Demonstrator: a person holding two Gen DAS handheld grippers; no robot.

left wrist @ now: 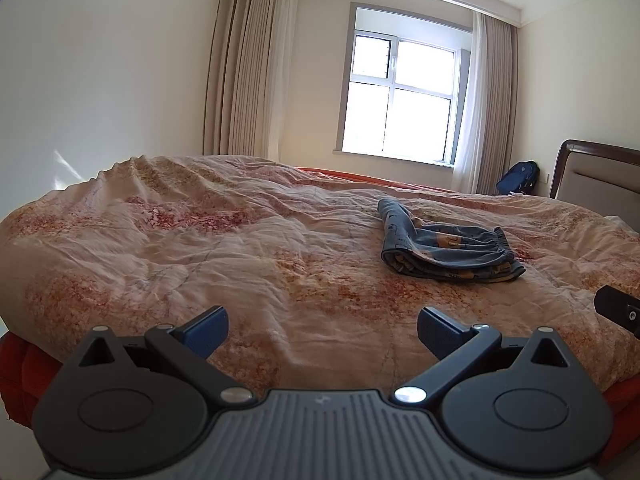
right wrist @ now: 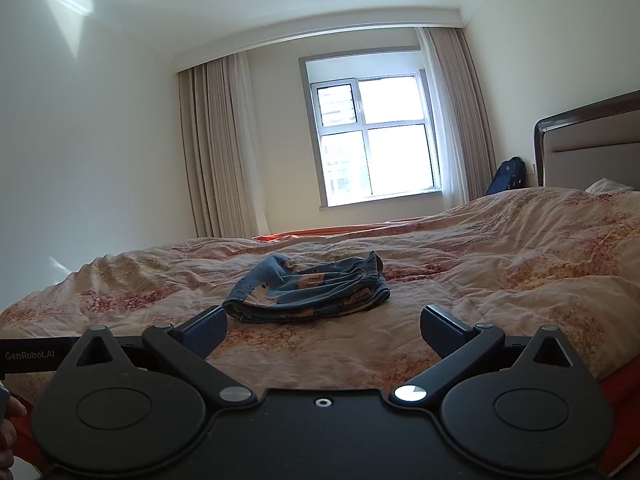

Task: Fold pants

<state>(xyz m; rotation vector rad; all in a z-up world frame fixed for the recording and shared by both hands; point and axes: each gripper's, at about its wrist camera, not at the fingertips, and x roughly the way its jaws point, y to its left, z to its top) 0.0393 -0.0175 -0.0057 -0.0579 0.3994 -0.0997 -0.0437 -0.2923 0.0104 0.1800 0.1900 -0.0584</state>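
Note:
Small blue patterned pants [left wrist: 448, 246] lie folded in a compact bundle on the bed quilt [left wrist: 240, 248], their elastic waistband on the right. In the left wrist view my left gripper [left wrist: 322, 330] is open and empty near the bed's front edge, with the pants ahead and to its right. In the right wrist view the pants [right wrist: 308, 290] lie just beyond my right gripper [right wrist: 322, 330], which is open and holds nothing. The body of the other gripper [left wrist: 618, 308] shows at the right edge of the left wrist view.
A rumpled pink and orange floral quilt [right wrist: 500, 264] covers the bed, over a red sheet [left wrist: 24, 376]. A headboard [right wrist: 592, 148] stands at the right, with a blue backpack [right wrist: 506, 174] on the floor near the window [right wrist: 376, 140]. Part of a hand [right wrist: 8, 432] shows at the lower left.

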